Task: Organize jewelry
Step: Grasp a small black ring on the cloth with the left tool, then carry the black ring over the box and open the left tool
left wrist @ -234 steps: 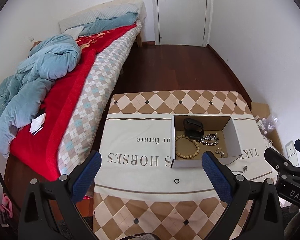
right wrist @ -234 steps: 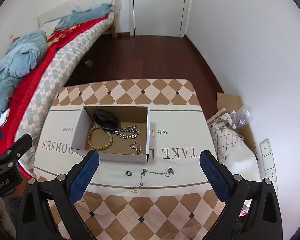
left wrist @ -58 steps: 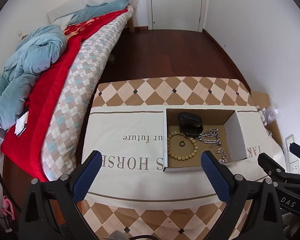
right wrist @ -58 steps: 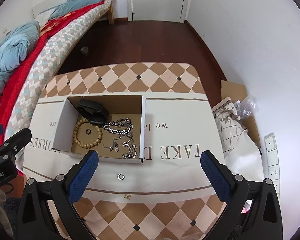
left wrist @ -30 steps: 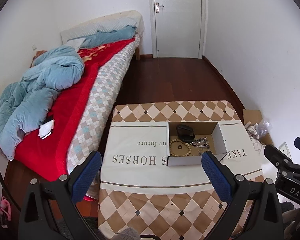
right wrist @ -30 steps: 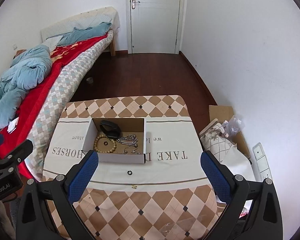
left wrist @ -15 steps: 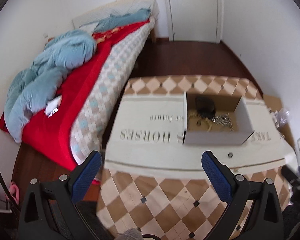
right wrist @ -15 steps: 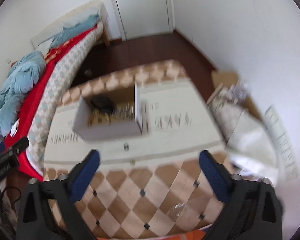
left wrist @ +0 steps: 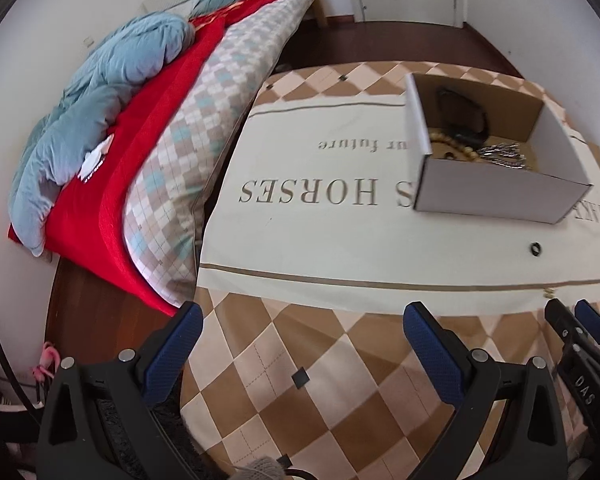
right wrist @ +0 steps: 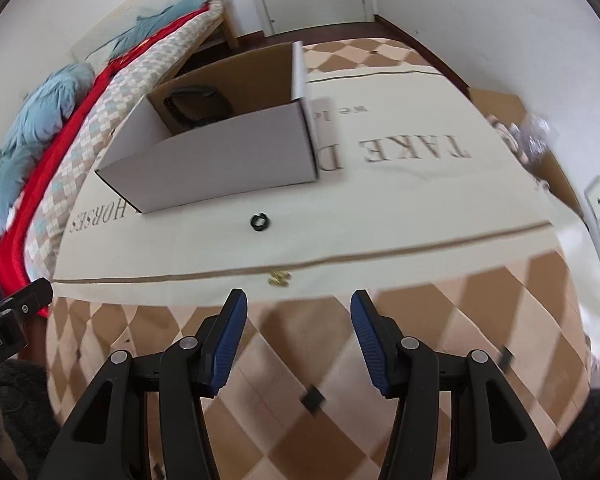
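- Jewelry was mostly gathered in the white cardboard box (left wrist: 496, 196), which stood well ahead of both grippers; a bead bracelet (left wrist: 452, 150), a silver chain (left wrist: 504, 156) and a dark band (left wrist: 460, 116) lay inside, so the box served as the collecting place.
- Two pieces lay outside it on the printed cloth (right wrist: 380, 208): a small black ring (right wrist: 260, 222) further ahead of the right jaws, near the box's front wall, and a small gold piece (right wrist: 278, 278) just ahead of the right jaws, on the brown line of the cloth.
- The right gripper (right wrist: 298, 332) pointed steeply down with its jaws closing to a middle width and nothing between them; in my judgement the narrowing was to suit a tiny thing, probably the gold piece.
- The left gripper (left wrist: 300, 344) hung with jaws wide and empty over the checkered edge, well apart from both loose pieces, apparently only waiting.
- Such a flat small piece on soft cloth could slip from the pads.
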The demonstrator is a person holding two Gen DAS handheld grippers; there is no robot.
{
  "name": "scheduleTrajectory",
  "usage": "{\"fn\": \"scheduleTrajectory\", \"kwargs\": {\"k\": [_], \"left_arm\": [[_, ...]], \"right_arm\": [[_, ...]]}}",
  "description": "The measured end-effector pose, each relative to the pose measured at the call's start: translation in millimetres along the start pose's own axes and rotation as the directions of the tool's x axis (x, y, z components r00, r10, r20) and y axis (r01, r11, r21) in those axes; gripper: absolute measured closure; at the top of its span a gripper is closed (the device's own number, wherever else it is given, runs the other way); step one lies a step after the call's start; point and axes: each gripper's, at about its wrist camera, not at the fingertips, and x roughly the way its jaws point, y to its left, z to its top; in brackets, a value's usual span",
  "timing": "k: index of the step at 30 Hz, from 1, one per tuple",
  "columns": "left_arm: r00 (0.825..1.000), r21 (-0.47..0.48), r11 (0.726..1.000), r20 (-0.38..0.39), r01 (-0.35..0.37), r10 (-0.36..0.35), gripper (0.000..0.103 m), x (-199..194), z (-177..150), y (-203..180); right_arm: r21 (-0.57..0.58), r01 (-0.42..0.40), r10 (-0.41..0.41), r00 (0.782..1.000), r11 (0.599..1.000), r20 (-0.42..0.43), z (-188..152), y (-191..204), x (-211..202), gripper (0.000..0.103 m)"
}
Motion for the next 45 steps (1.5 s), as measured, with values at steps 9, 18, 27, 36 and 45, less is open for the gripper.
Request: {"fn": "scheduleTrajectory", "kwargs": {"k": [9,18,27,36,45], "left_arm": [[1.000,0.008,1.000,-0.008,0.006,-0.006,0.001,11,10,-5],[0.990,0.041,0.990,-0.008,0.139,-0.138,0.001,6,24,-38],[0.954,0.202,0.933,-0.095,0.297,-0.283,0.001,15,40,-140],[0.949,0.258,0.913,-0.095,0.315,-0.300,0.039,19,48,-180],[0.938,0.278,0.896,-0.111,0.348,-0.330,0.093,24,46,-187]], "right_arm": [[-0.134,0.126,-0.117,0.990,0.983,0.074,2,29,19,0.090],[0.034,0.080,-0.082,0.993,0.996,0.088,12,-22,-7,0.090],[0.170,0.114,-0.137,0.982,0.979,0.132,34,-88,-28,0.090],[0.224,0.114,-0.147,0.979,0.968,0.139,34,-112,-31,0.091],[0.245,0.114,-0.152,0.978,0.963,0.142,34,-118,-31,0.091]]}}
